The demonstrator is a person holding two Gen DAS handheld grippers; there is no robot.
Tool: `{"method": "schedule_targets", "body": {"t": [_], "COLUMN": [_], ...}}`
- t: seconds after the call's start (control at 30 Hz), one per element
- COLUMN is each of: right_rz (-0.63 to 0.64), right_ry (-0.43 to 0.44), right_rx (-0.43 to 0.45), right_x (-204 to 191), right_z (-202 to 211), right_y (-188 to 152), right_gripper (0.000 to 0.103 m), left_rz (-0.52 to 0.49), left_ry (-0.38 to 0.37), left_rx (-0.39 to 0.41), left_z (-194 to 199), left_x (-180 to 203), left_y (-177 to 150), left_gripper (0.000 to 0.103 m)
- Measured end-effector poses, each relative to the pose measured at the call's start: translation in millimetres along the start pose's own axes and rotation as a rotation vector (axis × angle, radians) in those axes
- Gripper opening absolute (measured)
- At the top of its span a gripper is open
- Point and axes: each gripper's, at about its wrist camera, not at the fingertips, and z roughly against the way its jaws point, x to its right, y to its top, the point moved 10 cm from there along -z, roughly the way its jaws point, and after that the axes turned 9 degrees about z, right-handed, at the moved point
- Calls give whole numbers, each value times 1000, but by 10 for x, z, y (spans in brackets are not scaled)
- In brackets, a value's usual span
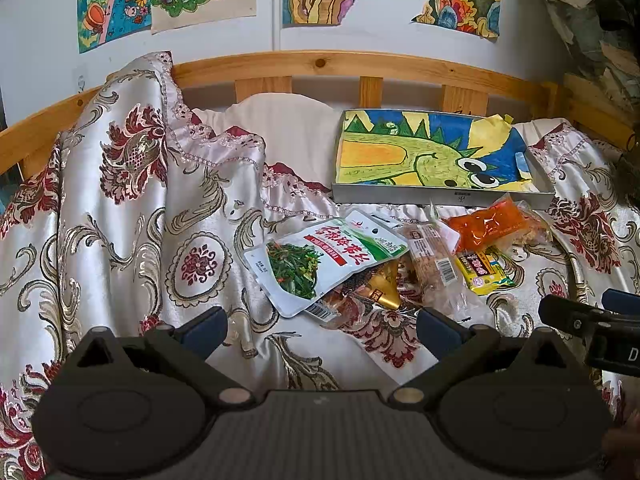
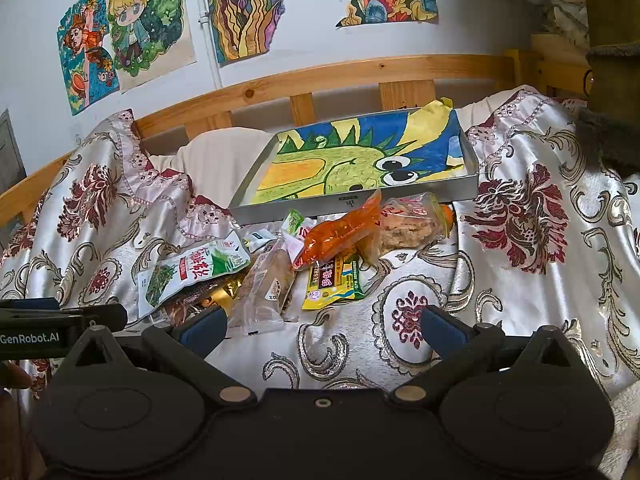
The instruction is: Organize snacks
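Silvery satin, woven with maroon and gold scrolls, covers the bed [image 1: 132,216] on which the snacks lie in a loose heap just in front of a shallow grey tray [image 1: 440,194] lined with a crayon dragon drawing. In the left wrist view the left gripper [image 1: 320,334] hangs low over the cloth with its jaws spread wide and nothing between them; straight ahead lies a white pouch of green vegetable snack [image 1: 320,260], overlapping a gold-foil packet [image 1: 384,286], then a clear-wrapped pastry bar [image 1: 434,258], a yellow packet [image 1: 482,270] and an orange packet [image 1: 490,224] nearest the tray. The tip of the right gripper [image 1: 592,328] shows at the right edge. In the right wrist view that gripper [image 2: 320,330] is likewise wide open and empty, facing the same heap: the pouch [image 2: 192,272] to the left, the pastry bar [image 2: 266,284], the yellow packet [image 2: 332,280], the orange one [image 2: 340,232] and a clear bag of pale crumbly snack [image 2: 412,222] touching the tray's front wall [image 2: 360,200]. These packs look light, soft and slick-filmed, apt to slide on satin and to crush if squeezed hard; a pinch on a sealed flat edge or corner, such as the pouch's near lower edge, seems the safest hold. The tray appears to hold no snacks yet.
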Motion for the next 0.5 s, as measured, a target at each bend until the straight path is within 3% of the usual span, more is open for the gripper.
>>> {"method": "schedule_targets", "body": {"t": [0.5], "right_rz": [19], "right_ry": [14], "right_rx": [21], "right_x": [-35], "right_z": [42], "right_y": [111], "right_gripper": [102], "left_rz": [112], "left_ry": [-43], "left_rx": [28], "left_z": [-8], "left_x": [-91], "left_y": [164], "left_gripper": [102]}}
